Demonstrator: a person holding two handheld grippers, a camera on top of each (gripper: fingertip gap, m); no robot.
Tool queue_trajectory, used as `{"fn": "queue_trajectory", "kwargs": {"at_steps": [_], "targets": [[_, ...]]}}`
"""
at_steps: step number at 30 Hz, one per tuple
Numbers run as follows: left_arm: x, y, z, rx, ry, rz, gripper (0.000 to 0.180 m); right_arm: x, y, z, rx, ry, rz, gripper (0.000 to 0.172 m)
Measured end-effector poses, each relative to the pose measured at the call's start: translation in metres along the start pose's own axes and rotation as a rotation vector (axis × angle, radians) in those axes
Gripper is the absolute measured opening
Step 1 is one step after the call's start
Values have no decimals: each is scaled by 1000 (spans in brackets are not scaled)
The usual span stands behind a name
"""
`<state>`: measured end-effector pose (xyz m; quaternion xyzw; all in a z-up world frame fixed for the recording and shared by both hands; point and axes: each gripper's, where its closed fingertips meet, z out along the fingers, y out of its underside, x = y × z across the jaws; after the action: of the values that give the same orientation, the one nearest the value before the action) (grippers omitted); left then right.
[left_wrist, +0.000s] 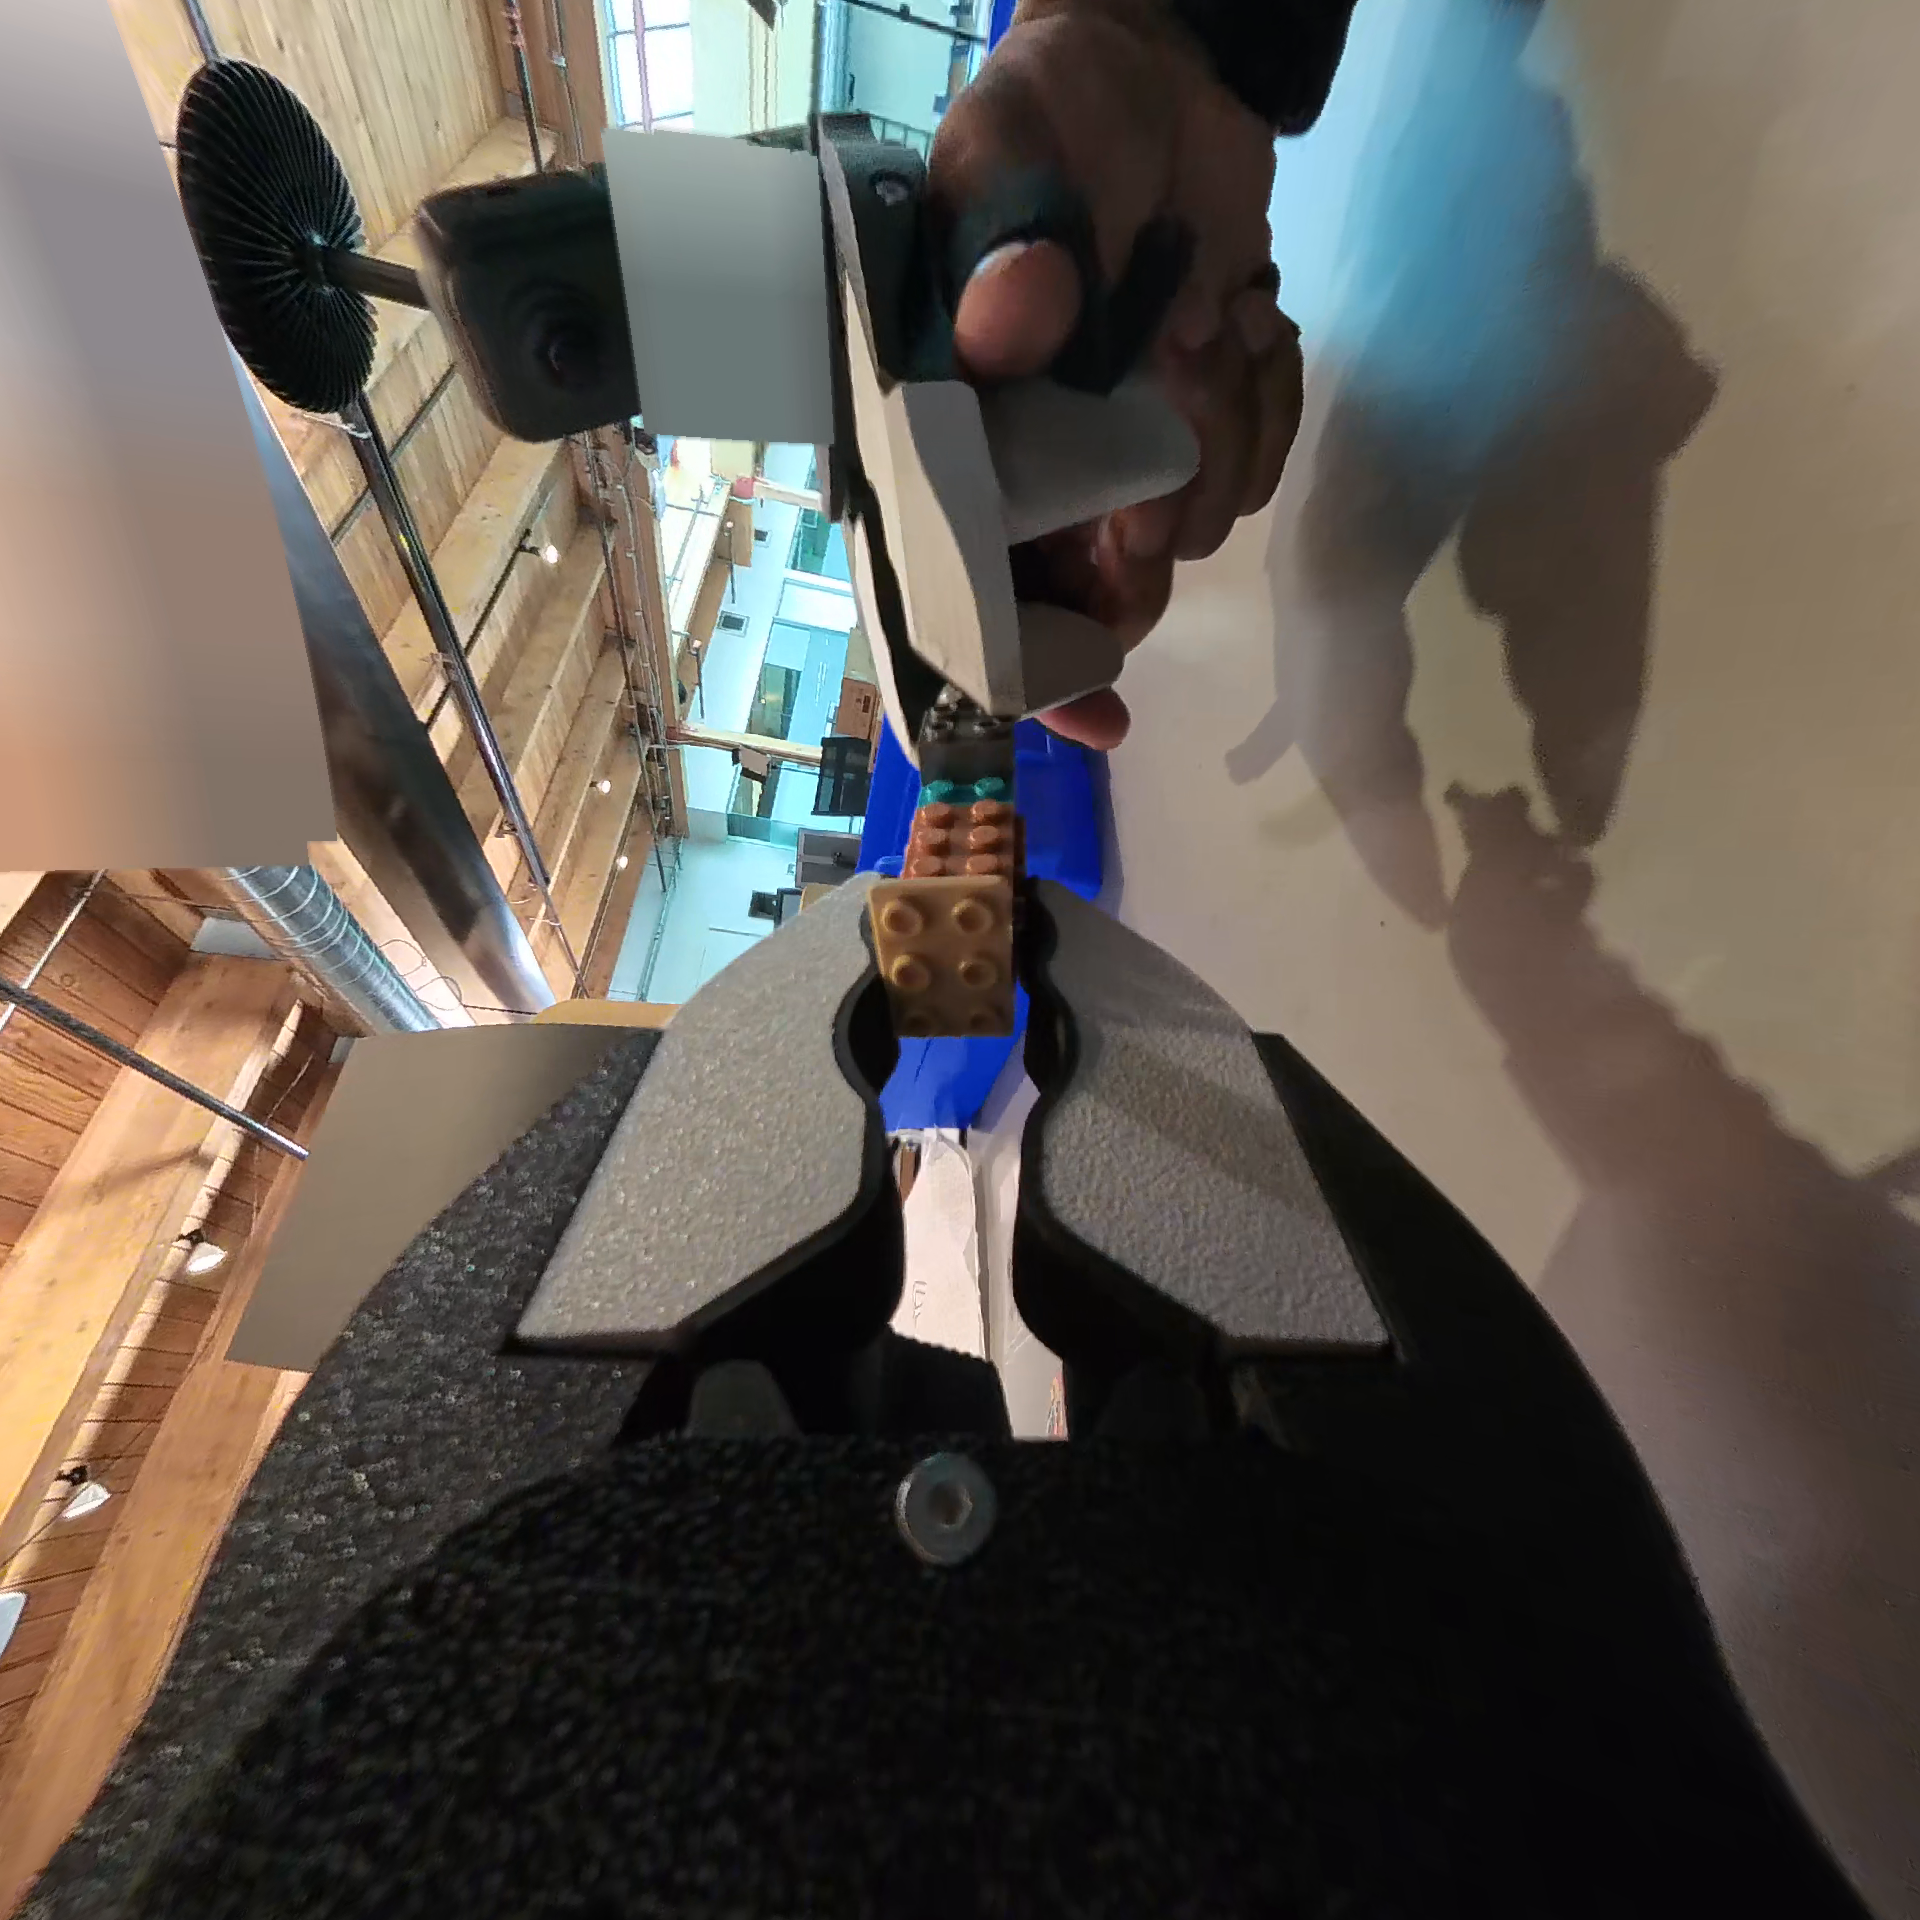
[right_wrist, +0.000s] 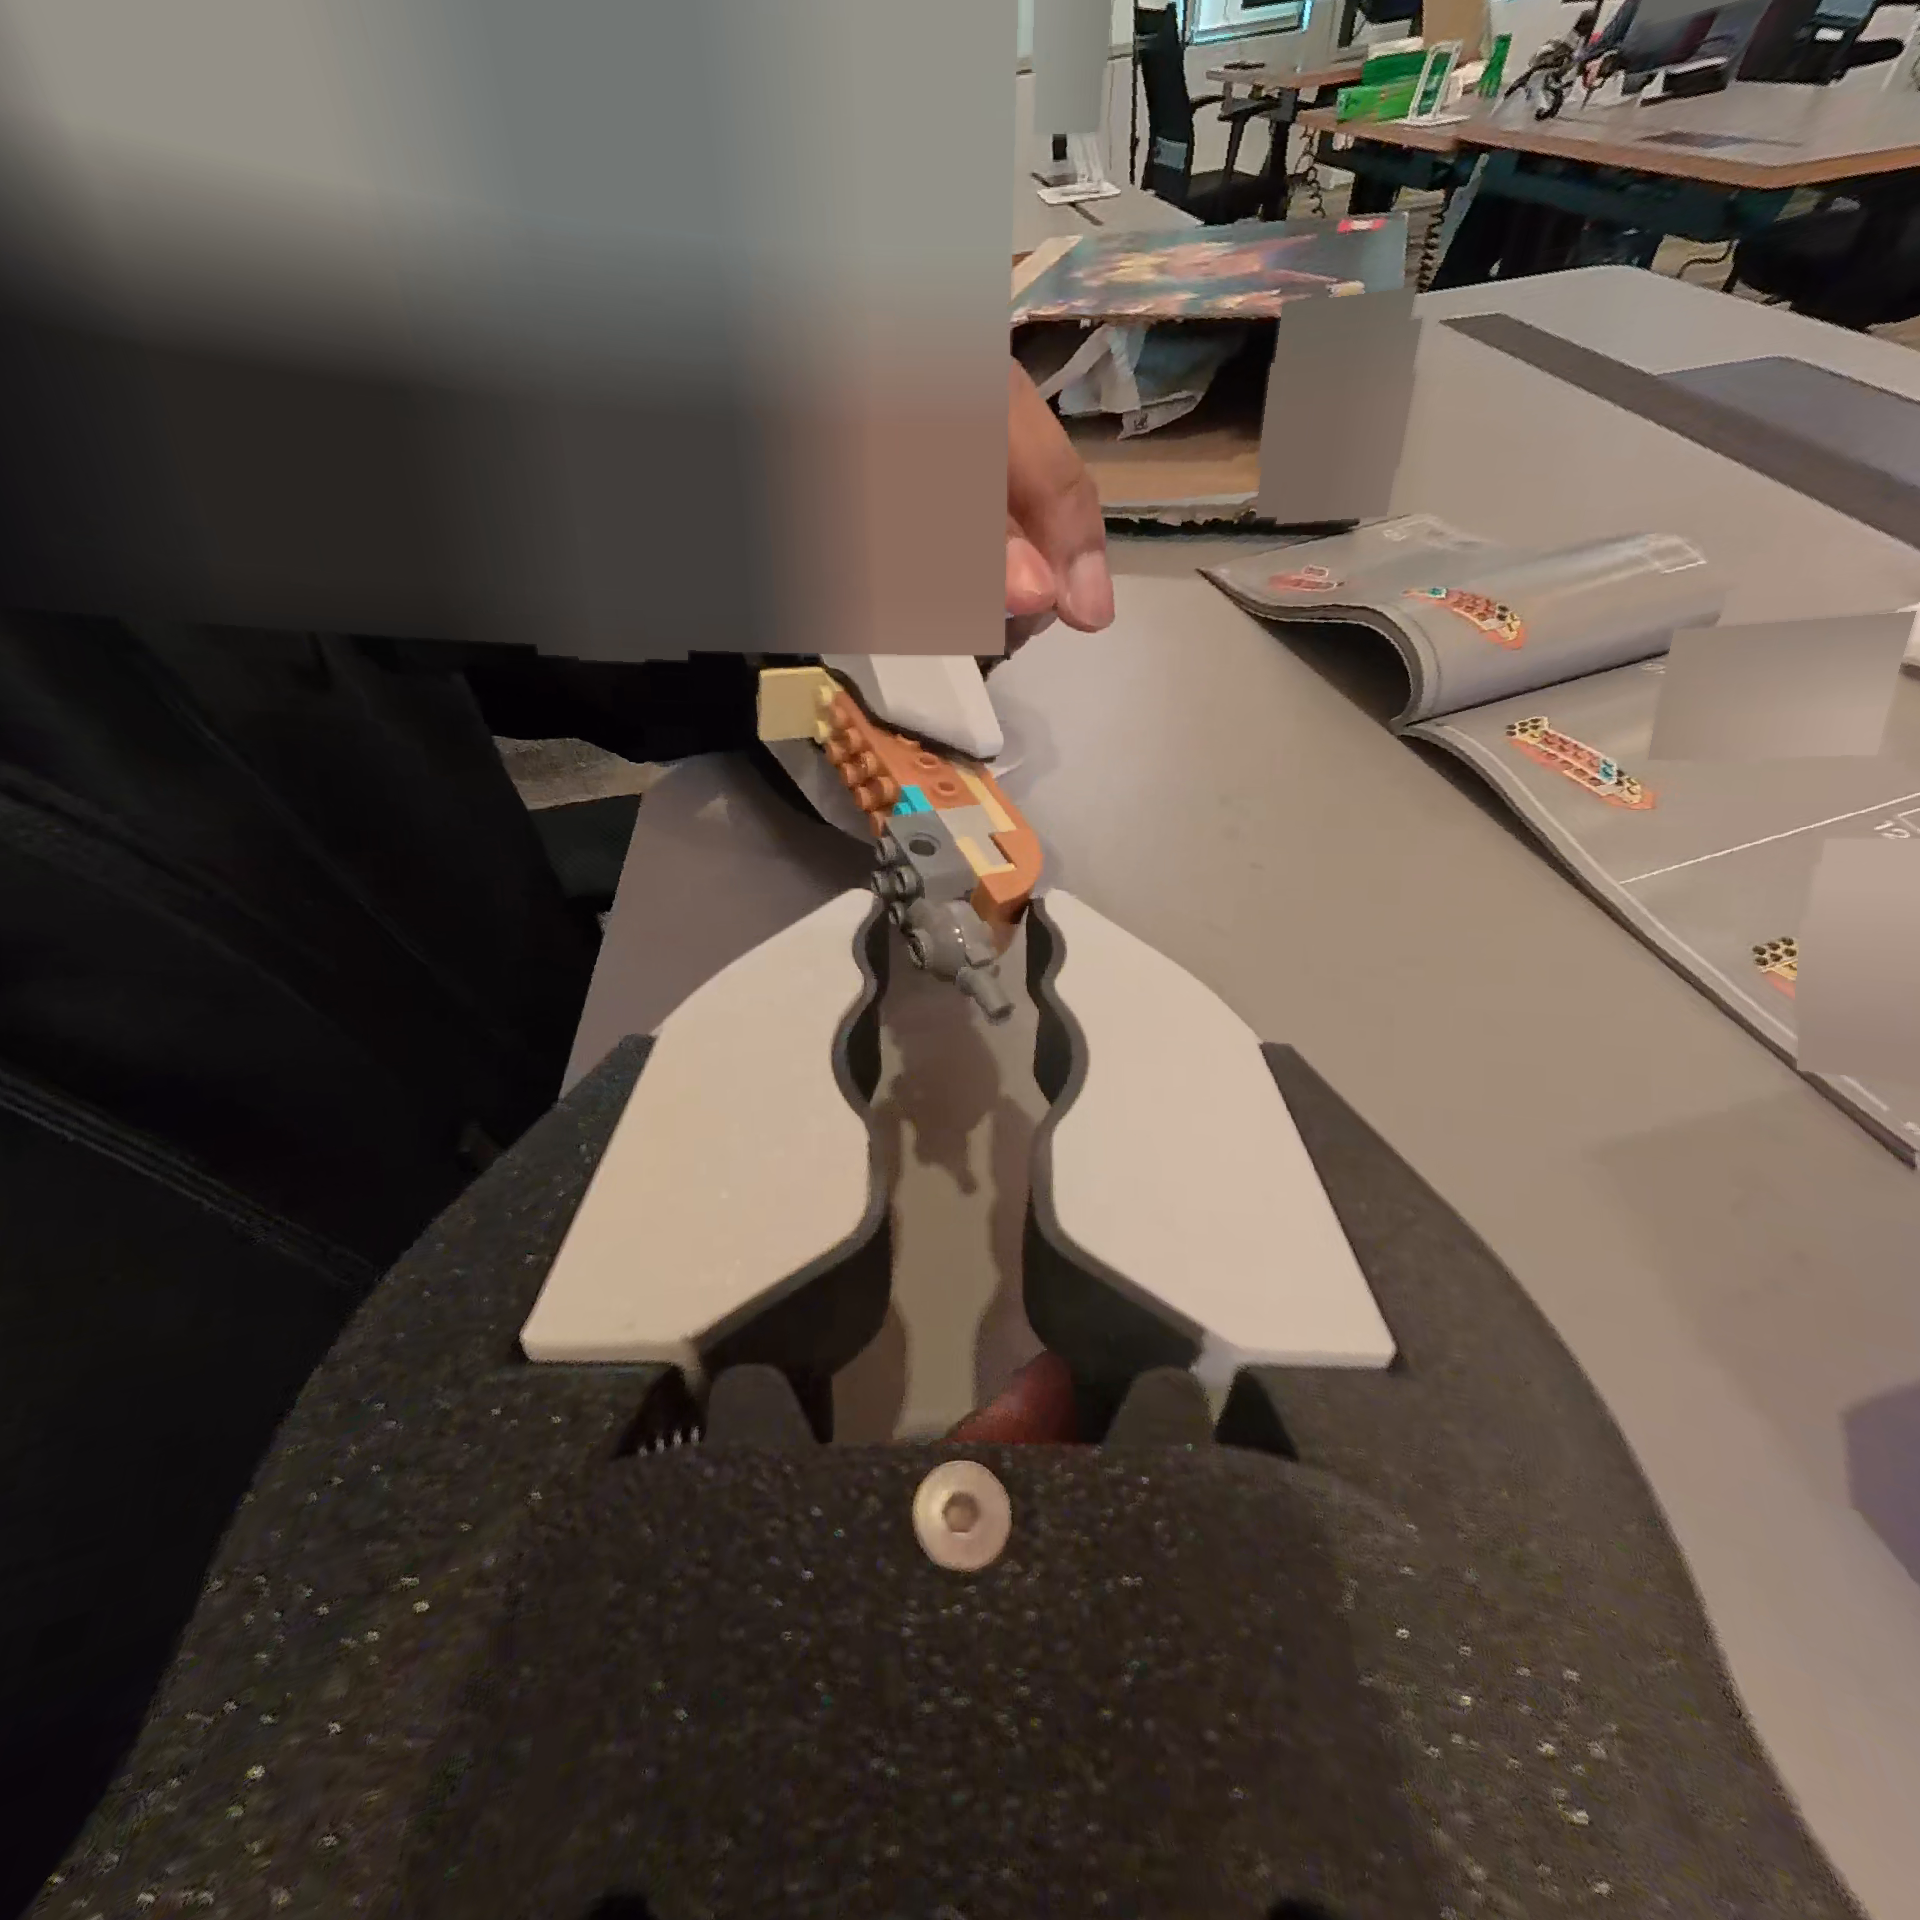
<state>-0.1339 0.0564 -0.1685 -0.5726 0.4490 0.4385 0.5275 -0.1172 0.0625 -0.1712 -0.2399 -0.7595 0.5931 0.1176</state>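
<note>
Brown and tan brick assembly (left_wrist: 961, 914) runs lengthwise between your 2 grippers. Your left gripper (left_wrist: 951, 961) is clamped on its tan end. The grey end lies straight ahead of your right gripper (right_wrist: 951, 935), between jaws standing apart, the brown edge touching one fingertip. An open booklet (right_wrist: 1558, 665) lies right, on the desk (right_wrist: 1247, 935).

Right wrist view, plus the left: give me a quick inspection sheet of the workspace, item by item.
Surface: grey table.
Job's things: brown, tan and grey brick model, off the table between both grippers.
Clutter: open booklet, opened cardboard box, blue bin.
Grippers: left gripper shut on the model's tan end; right gripper tips at its grey end, contact unclear.
Cables: nothing seen.
Surroundings: office desks behind.
</note>
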Motion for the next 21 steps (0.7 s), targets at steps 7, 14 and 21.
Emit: {"fn": "queue_trajectory", "kwargs": {"at_steps": [7, 14, 21], "targets": [[4, 0, -1, -9, 12, -2, 20, 0, 4, 2, -43, 11, -10, 25], [5, -3, -3, 8, 36, -53, 20, -2, 4, 2, -53, -10, 23, 25], [20, 11, 8, -30, 185, -365, 21, 17, 10, -2, -76, 103, -52, 44]]}}
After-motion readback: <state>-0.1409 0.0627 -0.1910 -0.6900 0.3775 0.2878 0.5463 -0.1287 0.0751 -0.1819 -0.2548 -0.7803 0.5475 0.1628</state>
